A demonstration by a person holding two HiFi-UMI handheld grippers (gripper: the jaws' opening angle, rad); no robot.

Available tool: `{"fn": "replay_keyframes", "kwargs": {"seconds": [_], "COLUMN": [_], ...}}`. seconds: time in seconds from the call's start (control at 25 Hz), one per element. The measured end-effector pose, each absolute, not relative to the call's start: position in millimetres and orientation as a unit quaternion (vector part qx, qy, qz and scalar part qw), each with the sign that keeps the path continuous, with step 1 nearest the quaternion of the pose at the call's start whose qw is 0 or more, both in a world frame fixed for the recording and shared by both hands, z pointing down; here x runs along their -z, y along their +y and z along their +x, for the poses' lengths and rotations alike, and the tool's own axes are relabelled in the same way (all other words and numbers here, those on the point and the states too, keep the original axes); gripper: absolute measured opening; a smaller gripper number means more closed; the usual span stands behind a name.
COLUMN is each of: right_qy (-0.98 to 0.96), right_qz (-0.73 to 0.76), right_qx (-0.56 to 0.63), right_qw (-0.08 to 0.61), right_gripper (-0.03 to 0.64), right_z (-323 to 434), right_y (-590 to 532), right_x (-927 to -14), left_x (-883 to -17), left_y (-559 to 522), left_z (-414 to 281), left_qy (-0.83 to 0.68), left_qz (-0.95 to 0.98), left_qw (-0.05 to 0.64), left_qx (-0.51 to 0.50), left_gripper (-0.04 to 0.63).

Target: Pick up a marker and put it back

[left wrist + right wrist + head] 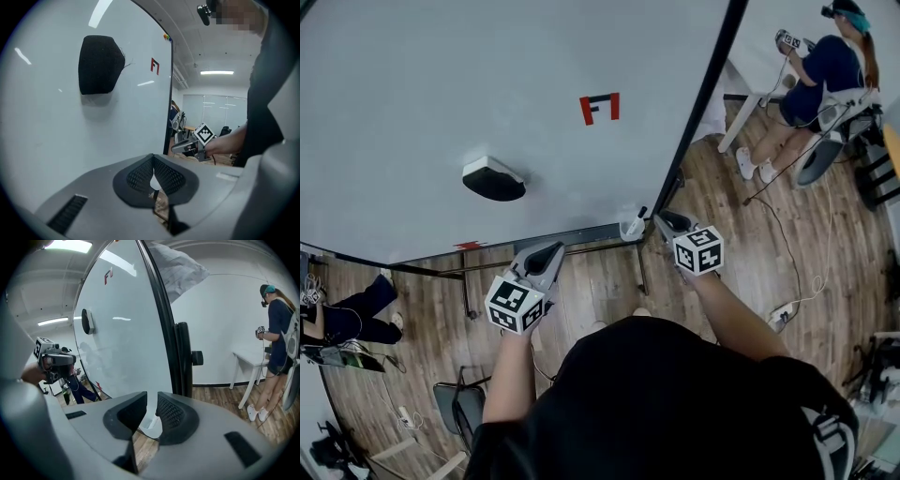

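The whiteboard fills the upper left of the head view. Along its lower edge, the left gripper at centre-left has its jaws closed together on nothing. The right gripper at centre holds its jaws a narrow gap apart, pressing on nothing. A black eraser clings to the board left of centre, and at the board's lower right corner a clear cup holds the tilted marker, just left of the right gripper's tips.
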State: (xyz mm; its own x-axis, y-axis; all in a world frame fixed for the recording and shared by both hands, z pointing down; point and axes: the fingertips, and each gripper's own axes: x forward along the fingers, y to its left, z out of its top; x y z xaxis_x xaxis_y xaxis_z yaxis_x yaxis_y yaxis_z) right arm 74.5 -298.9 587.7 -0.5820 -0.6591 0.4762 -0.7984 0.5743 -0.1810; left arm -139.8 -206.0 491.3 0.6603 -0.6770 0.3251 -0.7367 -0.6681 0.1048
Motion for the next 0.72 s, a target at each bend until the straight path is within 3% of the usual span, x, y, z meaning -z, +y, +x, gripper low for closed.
{"fn": "replay_keyframes", "kwargs": {"seconds": [0.72], "right_qy": [-0.843], "right_qz": [0.424], "right_qx": [-0.253], "right_qw": [0.212], "right_gripper": [0.107], "right_z": [58], "right_y": [-326], "right_x": [-665], "left_x": [-507], "left_y": [-211], "left_z": [-149], "left_qy": [-0.394], "left_qz": [0.898], "left_qw": [0.134], "left_qx": [-0.143], "left_gripper": [0.011]}}
